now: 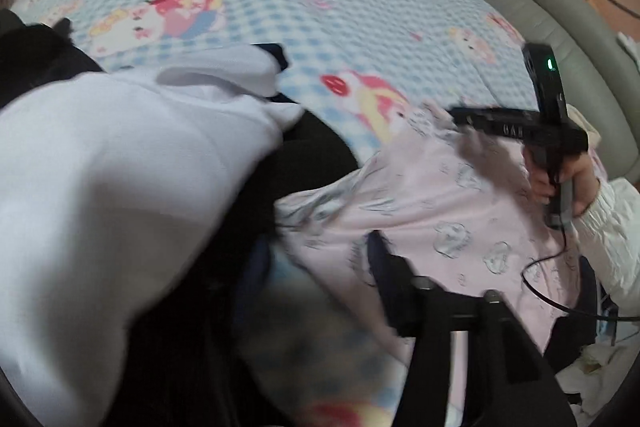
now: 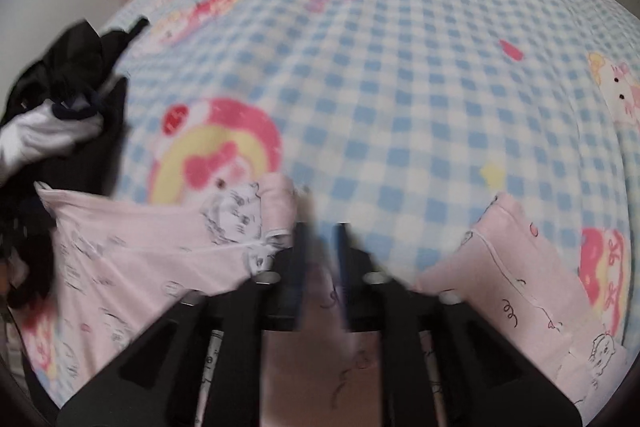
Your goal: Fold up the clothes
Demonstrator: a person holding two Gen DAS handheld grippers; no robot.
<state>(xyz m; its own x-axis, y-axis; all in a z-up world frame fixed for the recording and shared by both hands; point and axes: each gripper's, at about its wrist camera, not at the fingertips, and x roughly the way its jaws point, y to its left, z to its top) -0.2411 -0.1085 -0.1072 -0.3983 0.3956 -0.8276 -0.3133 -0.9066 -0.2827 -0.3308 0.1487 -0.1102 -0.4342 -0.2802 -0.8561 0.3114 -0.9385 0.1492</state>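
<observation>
A pink garment (image 2: 152, 259) printed with line-drawn cartoon figures lies on a bed covered by a blue checked blanket (image 2: 400, 87), near the bed's close edge. The right gripper (image 2: 320, 251) has its fingers (image 2: 301, 267) drawn close together with a fold of the pink cloth pinched between them. In the left wrist view, a hand (image 1: 560, 187) in a white sleeve holds that gripper over the garment. The left gripper (image 1: 384, 275) is blurred and partly hidden by pink fabric; whether it grips anything cannot be told. A heap of white (image 1: 100, 167) and black clothes (image 2: 68, 67) sits just beside the garment.
</observation>
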